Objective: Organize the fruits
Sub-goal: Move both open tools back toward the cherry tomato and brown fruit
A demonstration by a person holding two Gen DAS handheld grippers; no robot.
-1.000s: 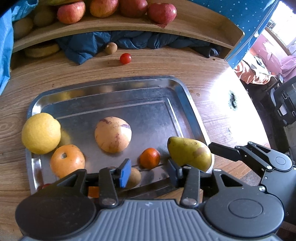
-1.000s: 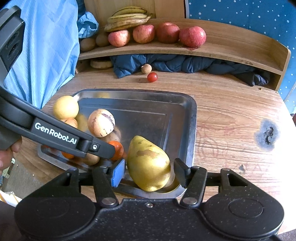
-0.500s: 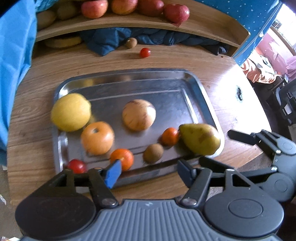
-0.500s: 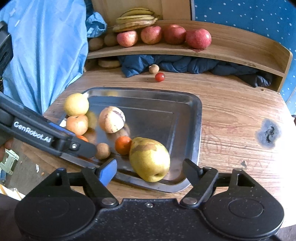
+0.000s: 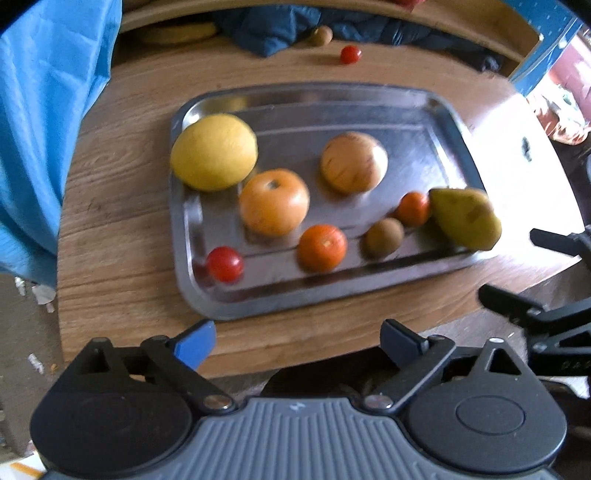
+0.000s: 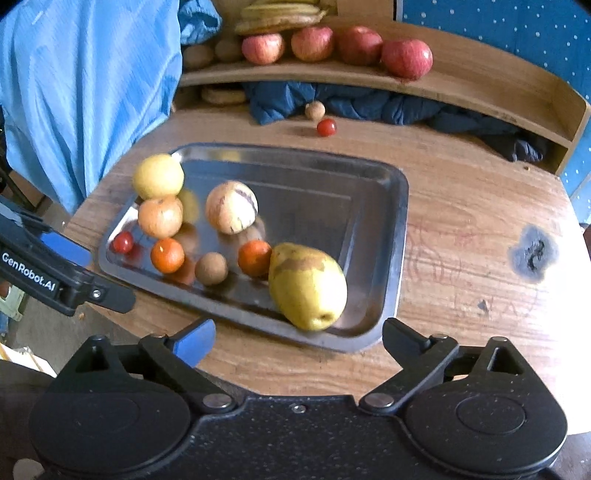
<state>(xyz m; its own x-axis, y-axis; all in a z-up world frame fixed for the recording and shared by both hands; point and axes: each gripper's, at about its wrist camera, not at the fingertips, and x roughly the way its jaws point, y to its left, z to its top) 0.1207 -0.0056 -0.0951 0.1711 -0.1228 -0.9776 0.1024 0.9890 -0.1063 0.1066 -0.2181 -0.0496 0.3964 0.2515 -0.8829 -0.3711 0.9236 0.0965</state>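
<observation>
A steel tray (image 5: 314,107) (image 6: 384,236) on the wooden table holds a yellow citrus (image 5: 214,151), an orange persimmon (image 5: 274,201), a striped round fruit (image 5: 354,162), two small oranges (image 5: 322,246) (image 5: 413,208), a brown kiwi-like fruit (image 5: 382,238), a cherry tomato (image 5: 224,264) and a yellow-green pear (image 5: 464,218) (image 6: 306,286) at the tray's near right corner. My left gripper (image 5: 297,341) is open and empty, over the table's front edge. My right gripper (image 6: 297,341) is open and empty, just in front of the pear.
A cherry tomato (image 6: 326,127) and a small brown fruit (image 6: 314,110) lie on the table behind the tray, by a dark blue cloth (image 6: 369,105). A wooden shelf (image 6: 480,79) carries apples (image 6: 406,59) and bananas (image 6: 280,16). A blue sheet (image 6: 85,85) hangs at left.
My right gripper let go of the pear, which now lies in the tray. Both grippers opened wide and drew back toward the table's front edge.
</observation>
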